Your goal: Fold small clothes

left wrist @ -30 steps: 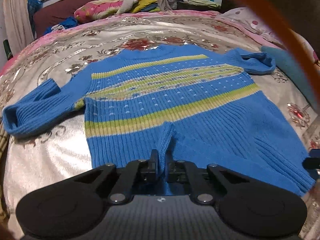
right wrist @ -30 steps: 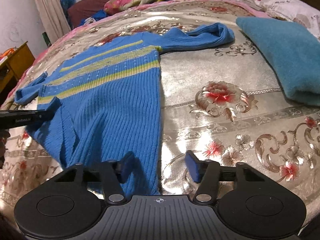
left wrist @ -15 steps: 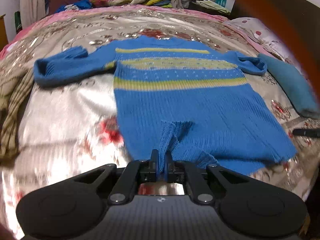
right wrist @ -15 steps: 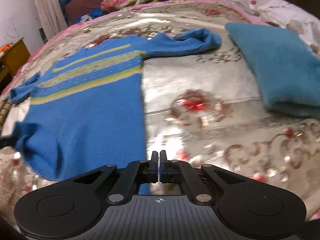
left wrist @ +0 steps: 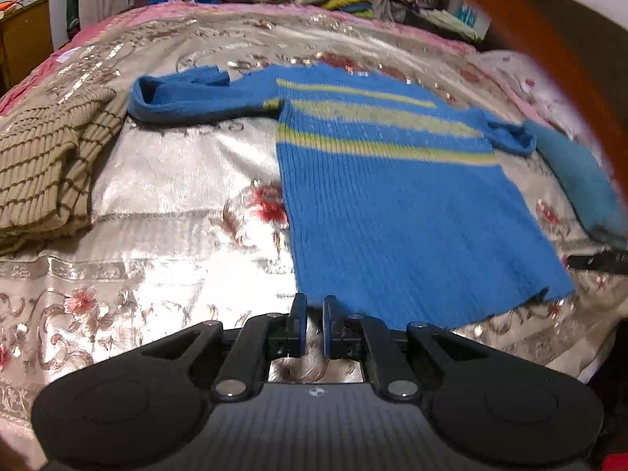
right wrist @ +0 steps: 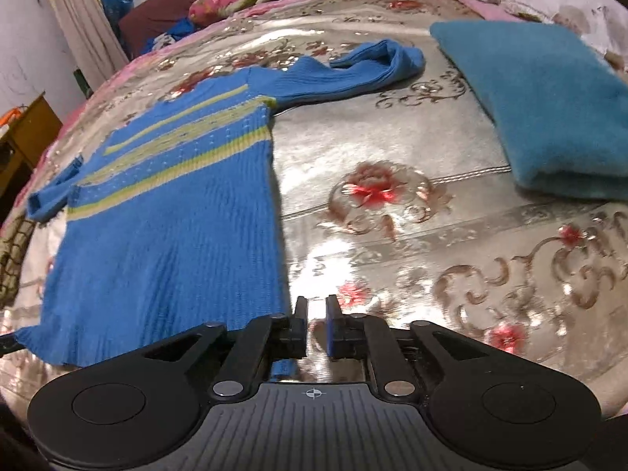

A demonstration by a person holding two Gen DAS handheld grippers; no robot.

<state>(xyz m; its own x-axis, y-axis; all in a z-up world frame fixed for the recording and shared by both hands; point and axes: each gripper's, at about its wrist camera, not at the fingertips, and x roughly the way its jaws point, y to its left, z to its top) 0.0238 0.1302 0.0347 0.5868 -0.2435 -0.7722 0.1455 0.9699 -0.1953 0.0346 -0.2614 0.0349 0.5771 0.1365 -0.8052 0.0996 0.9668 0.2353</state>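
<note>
Both tongs have a narrow gap btwn the jaws, nothing pinched. Left gripper (left wrist: 313, 314) sits at the blue sweater (left wrist: 392, 196)'s near hem corner; right gripper (right wrist: 316, 316) just right of its hem. Sweater's flat ahead of you. Next, prob. fold the sleeve (right wrist: 353, 72) inward; grab the cuff only. Shiny floral bedspread (right wrist: 392, 149) looks slippery. Folded teal cloth (right wrist: 541, 110) far right, striped tan knit (left wrist: 47, 168) far left.

Black left tongs (left wrist: 314, 308) and right tongs (right wrist: 316, 310), blue-faced pads, silver pivot screws, ribbed grey housings.
</note>
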